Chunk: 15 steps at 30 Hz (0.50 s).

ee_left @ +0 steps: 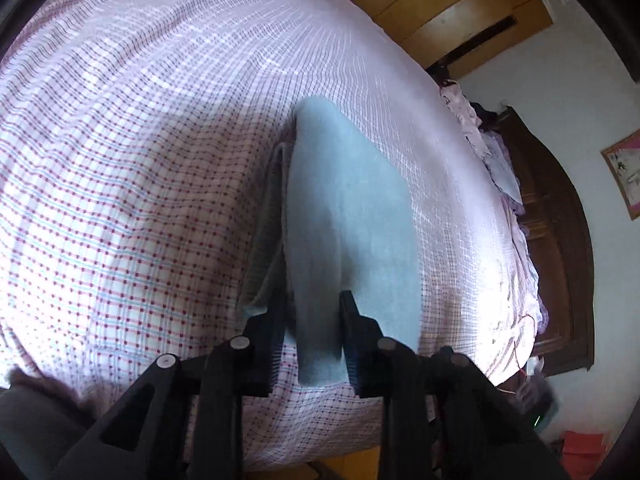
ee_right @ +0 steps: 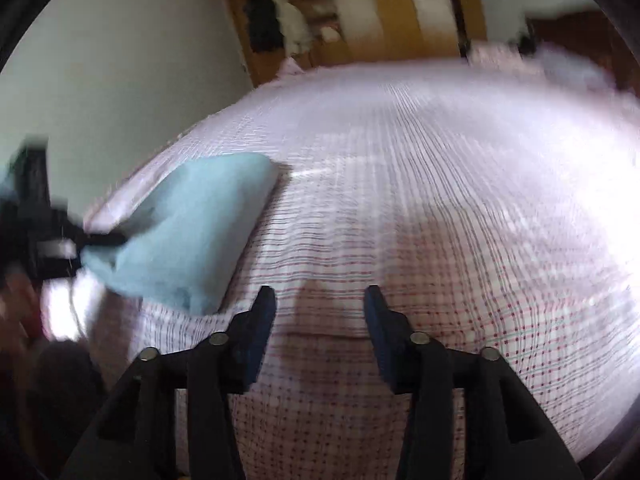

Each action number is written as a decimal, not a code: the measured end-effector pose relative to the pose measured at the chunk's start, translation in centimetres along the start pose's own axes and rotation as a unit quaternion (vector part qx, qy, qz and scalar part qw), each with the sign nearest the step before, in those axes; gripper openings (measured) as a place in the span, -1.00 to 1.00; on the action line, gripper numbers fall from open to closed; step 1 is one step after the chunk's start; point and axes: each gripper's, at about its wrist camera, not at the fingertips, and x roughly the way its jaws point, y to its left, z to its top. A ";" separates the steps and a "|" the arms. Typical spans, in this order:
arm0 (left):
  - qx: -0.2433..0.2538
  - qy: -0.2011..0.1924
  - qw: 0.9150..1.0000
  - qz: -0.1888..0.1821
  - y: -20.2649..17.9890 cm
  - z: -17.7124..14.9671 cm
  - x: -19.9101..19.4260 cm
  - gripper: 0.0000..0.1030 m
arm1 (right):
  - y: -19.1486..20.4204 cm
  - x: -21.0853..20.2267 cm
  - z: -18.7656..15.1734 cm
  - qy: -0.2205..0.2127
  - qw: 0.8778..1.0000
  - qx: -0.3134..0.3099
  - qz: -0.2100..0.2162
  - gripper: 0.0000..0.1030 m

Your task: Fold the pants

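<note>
The light blue pants (ee_left: pixel 344 216) lie folded into a long narrow stack on the checked bedsheet (ee_left: pixel 140 184). My left gripper (ee_left: pixel 312 312) is at the near end of the pants, its jaws apart with the cloth edge between them. In the right wrist view the pants (ee_right: pixel 192 232) sit at the left, with the left gripper (ee_right: pixel 104 240) touching their near corner. My right gripper (ee_right: pixel 320 300) is open and empty over the bare sheet (ee_right: pixel 440 200), to the right of the pants.
A wooden wardrobe (ee_left: pixel 440 4) stands beyond the bed. A dark wooden headboard (ee_left: pixel 560 240) with crumpled bedding (ee_left: pixel 496 160) is at the right. The bed edge runs along the bottom of the left wrist view.
</note>
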 end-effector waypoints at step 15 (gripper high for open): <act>0.055 -0.016 0.998 -0.010 -7.6 3.1 -2.8 -0.82 | 9.2 -2.3 -2.4 -0.116 0.979 -0.165 -0.036 0.06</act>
